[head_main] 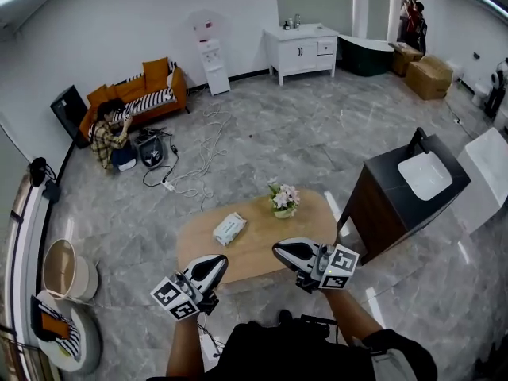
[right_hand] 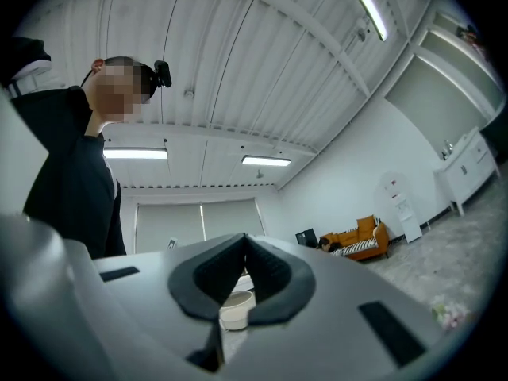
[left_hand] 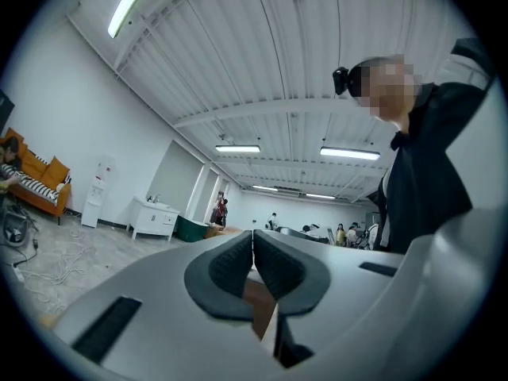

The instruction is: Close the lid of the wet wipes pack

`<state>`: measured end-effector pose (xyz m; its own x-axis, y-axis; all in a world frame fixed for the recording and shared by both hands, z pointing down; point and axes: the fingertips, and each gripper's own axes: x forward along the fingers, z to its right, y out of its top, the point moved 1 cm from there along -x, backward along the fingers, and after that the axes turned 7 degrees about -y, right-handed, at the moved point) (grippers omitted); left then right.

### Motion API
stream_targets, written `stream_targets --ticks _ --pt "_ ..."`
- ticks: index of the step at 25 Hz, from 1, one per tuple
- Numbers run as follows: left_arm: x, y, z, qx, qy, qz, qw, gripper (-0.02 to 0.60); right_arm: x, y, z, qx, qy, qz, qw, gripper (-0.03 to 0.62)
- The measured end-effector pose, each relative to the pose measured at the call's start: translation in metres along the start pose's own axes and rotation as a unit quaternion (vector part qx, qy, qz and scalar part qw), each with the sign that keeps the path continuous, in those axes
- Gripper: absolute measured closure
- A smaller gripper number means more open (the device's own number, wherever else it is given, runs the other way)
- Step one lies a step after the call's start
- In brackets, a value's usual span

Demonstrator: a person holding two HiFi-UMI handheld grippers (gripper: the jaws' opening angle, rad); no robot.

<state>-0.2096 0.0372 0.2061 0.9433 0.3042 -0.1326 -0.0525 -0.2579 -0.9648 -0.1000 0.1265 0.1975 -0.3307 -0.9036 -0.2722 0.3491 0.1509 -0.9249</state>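
The left gripper [left_hand: 253, 238] points up toward the ceiling [left_hand: 262, 54], jaws pressed together

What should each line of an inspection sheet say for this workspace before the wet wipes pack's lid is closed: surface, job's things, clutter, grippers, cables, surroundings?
Surface: oval wooden table.
Job's things: wet wipes pack lying flat on the table; lid state too small to tell.
Clutter: small flower pot near the table's far edge.
Grippers: left gripper and right gripper both shut and empty, at the table's near side, apart from the pack.
Cables: white cable loose on the floor beyond the table.
Surroundings: orange sofa, seated person, dark vanity.
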Motion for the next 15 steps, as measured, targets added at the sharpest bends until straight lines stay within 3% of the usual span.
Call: stream_targets --ticks 7,11,15 --pt "-0.045 0.000 0.070 0.006 -0.019 0.025 0.9995 0.565 -0.020 -0.008 -0.088 -0.013 -0.004 -0.011 1.000 0.582" --pt "-0.105 -0.017 0.127 -0.011 -0.014 0.046 0.9988 0.565 -0.026 -0.041 -0.162 -0.001 0.001 -0.035 0.999 0.582" --pt "-0.155 -0.044 0.173 -0.020 0.000 0.042 0.9989 0.565 -0.028 -0.079 -0.226 0.005 0.014 -0.067 0.998 0.582"
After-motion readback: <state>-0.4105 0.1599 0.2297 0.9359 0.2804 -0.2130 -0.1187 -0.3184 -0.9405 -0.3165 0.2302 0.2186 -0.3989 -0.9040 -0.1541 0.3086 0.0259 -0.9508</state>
